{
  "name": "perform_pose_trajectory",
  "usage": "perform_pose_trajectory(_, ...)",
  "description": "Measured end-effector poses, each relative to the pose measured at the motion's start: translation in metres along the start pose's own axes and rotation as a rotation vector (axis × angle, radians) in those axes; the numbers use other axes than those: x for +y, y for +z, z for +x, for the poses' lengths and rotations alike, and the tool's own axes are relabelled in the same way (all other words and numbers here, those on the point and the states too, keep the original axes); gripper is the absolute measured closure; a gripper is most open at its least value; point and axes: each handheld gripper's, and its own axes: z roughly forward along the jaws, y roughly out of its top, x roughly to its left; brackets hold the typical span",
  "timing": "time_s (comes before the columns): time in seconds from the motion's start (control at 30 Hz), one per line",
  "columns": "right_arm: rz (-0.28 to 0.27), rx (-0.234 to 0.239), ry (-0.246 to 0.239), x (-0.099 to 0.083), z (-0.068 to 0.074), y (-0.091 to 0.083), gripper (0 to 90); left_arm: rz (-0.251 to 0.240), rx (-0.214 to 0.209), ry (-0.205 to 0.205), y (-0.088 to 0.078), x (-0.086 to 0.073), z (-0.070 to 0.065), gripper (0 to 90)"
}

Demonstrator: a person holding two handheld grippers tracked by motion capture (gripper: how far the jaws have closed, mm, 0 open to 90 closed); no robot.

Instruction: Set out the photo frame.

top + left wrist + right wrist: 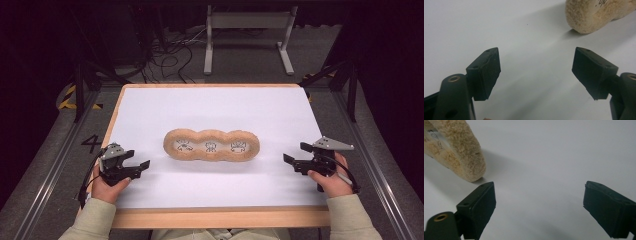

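Observation:
A tan fleecy pad [212,145] with three rounded lobes lies in the middle of the white table [215,107]. Each lobe frames a white patch with a black drawing. My left gripper [139,167] rests low at the table's left, pointing right toward the pad, open with nothing between its jaws. My right gripper [295,156] sits at the table's right, pointing left toward the pad, open and empty too. The left gripper view has the pad's end [589,17] beyond my open left gripper [536,70]. The right gripper view has the pad's other end [461,157] just past the left jaw of my right gripper [539,200].
A wooden rim [215,218] borders the table. Beyond its far edge, a grey metal stand [247,30] and loose cables [170,55] sit on the floor. Metal rails [55,160] run along both sides. White surface lies bare around the pad.

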Motion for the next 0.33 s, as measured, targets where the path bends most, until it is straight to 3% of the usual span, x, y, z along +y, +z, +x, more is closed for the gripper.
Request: perform_pose_trajectory(0.33, 0.001, 0.010, -0.004, 0.0009, 0.0035, 0.0015, 11.4, -0.013, -0.002, -0.003, -0.0020, 0.0013, -0.0017, 22.9)
